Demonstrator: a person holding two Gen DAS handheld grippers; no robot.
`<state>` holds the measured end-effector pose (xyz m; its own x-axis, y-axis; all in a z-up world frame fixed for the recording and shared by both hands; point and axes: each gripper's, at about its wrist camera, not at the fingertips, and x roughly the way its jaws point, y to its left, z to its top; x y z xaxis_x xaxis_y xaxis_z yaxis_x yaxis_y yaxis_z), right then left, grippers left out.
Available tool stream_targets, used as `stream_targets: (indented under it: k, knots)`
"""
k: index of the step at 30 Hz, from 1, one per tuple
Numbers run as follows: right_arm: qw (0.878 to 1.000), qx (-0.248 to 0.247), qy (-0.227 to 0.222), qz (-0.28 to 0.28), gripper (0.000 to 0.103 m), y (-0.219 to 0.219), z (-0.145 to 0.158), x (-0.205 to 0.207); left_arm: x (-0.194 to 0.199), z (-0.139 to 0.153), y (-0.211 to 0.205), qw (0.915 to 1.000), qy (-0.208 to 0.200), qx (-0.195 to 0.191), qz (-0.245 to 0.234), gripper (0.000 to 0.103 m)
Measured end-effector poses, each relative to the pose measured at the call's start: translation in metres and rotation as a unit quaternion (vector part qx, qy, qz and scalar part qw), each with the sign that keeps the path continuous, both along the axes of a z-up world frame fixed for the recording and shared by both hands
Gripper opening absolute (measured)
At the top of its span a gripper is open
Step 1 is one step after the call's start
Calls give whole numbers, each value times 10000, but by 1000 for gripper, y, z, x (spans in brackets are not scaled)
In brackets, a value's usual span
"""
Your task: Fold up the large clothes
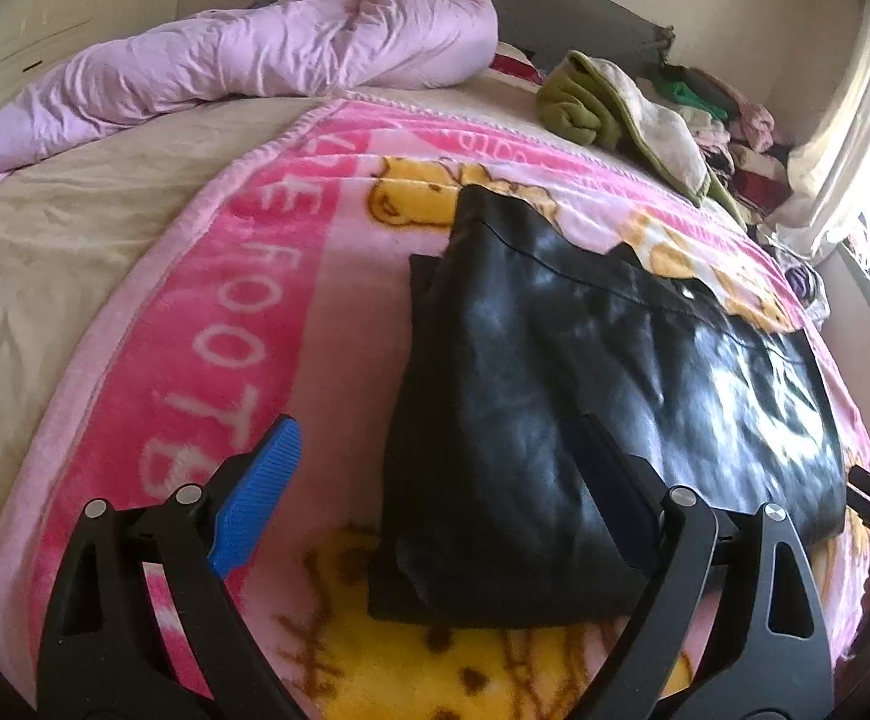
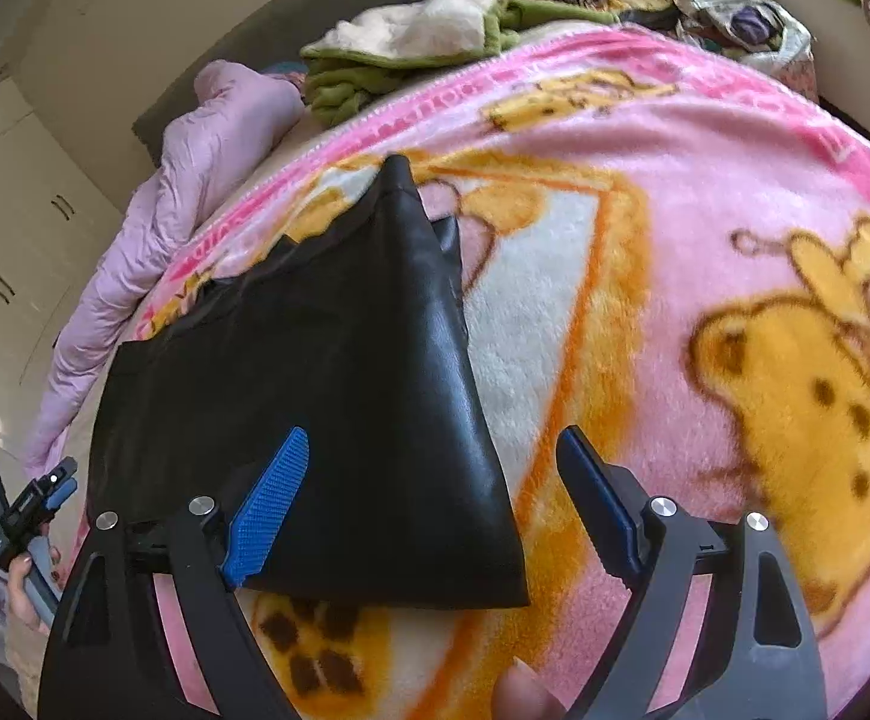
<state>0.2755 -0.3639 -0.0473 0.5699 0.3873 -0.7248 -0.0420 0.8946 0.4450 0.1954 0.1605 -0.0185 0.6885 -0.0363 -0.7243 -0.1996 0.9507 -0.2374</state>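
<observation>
A black, shiny leather-like garment (image 1: 585,360) (image 2: 315,372) lies folded flat on a pink cartoon blanket (image 1: 243,300) (image 2: 705,192) on the bed. My left gripper (image 1: 435,438) stands open above the garment's near left corner; its blue pads touch nothing. My right gripper (image 2: 432,438) is open too, over the garment's near right corner, with its left finger above the black fabric and its right finger above the blanket. In the right wrist view the left gripper (image 2: 33,510) shows at the far left, held by a hand (image 2: 21,594). Nothing is gripped.
A crumpled lilac quilt (image 1: 255,54) lies along the bed's far side. A green and white fleece (image 1: 591,102) and a pile of mixed clothes (image 1: 723,114) sit at the head end. A curtained window (image 1: 855,90) is on the right and cream wardrobe doors (image 2: 9,240) on the left.
</observation>
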Motion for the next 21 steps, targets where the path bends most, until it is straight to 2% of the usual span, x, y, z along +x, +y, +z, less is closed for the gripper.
stream_targets:
  k: [4,6,11,13,14,16,17,18,19,21]
  knots:
    - [9999,40,131,-41,84,3,-12,-5,-1,-7,-2,9999,112,-99,-22,85]
    - [9998,105,177,-14,84,4,-17,-6,0,-13,0,9994,160,-299,-47,85]
    - [9996,200,212,-20,83,5,-21,-5,3,-36,7,9935,343,-1080,58,85]
    - [9993,292,228,27,73,6,-22,-4,3,-45,10,9897,388,-1375,104,85]
    - [9989,397,239,62,69,7,-23,-4,2,-50,14,9854,392,-1650,146,83]
    - [9992,348,184,113,61,9,-23,-5,2,-55,16,9804,386,-1927,142,72]
    - [9995,250,105,149,59,11,-21,-7,1,-54,14,9811,391,-1890,114,64]
    - [9997,170,41,169,53,13,-19,-9,0,-52,10,9832,397,-1778,92,58]
    - [9998,60,-27,188,43,15,-17,-12,0,-49,6,9851,396,-1671,57,54]
    - [9997,62,-144,185,28,12,-14,-16,-3,-44,2,9865,400,-1589,13,40]
